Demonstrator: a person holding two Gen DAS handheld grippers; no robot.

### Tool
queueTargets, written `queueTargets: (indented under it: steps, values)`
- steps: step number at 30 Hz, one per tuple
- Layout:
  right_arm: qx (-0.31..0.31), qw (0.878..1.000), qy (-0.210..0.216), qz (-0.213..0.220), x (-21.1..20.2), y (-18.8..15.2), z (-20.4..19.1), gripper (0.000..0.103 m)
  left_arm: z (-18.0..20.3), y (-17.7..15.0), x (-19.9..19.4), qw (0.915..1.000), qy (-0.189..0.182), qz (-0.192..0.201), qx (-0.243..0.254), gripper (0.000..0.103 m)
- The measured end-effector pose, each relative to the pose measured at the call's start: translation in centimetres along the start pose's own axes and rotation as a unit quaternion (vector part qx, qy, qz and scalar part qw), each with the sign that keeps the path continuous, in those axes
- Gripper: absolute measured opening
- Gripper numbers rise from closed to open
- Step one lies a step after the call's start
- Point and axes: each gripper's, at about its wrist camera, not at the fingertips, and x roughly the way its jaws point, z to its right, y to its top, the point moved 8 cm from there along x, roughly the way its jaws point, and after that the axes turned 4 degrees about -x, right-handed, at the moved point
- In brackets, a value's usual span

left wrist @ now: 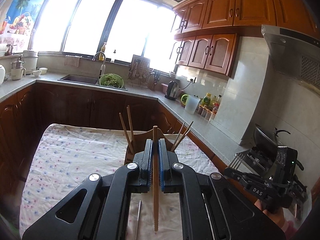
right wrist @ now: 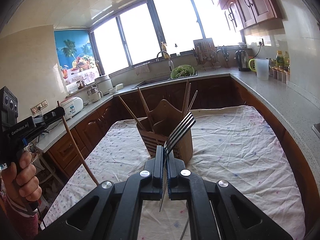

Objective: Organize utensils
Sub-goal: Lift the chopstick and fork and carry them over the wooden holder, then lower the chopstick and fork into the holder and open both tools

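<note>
My left gripper is shut on a wooden chopstick, held upright above the table just in front of the wooden utensil holder. The holder stands mid-table with several chopsticks in its compartments. My right gripper is shut on a metal fork, tines up, close in front of the holder. The right gripper with the fork shows at the right of the left wrist view; the left gripper with its chopstick shows at the left of the right wrist view.
The table has a floral cloth. A thin metal utensil lies on the cloth below my left gripper. Counters run around the room with a sink, green colander, kettle and bottles. A stove with a wok is at the right.
</note>
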Motion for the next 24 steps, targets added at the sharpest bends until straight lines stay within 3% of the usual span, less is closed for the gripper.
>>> queueTargets:
  steps: [16, 24]
  values:
    - [0.009, 0.997, -0.01, 0.074, 5.5, 7.7, 2.0, 0.003, -2.9, 8.9, 5.8, 0.9927, 0.029, 0.113, -0.029, 0.005]
    - [-0.021, 0.996, -0.015, 0.091, 9.1, 9.7, 1.7, 0.003, -4.1, 10.3, 10.7, 0.988, 0.053, 0.142, -0.031, 0.005]
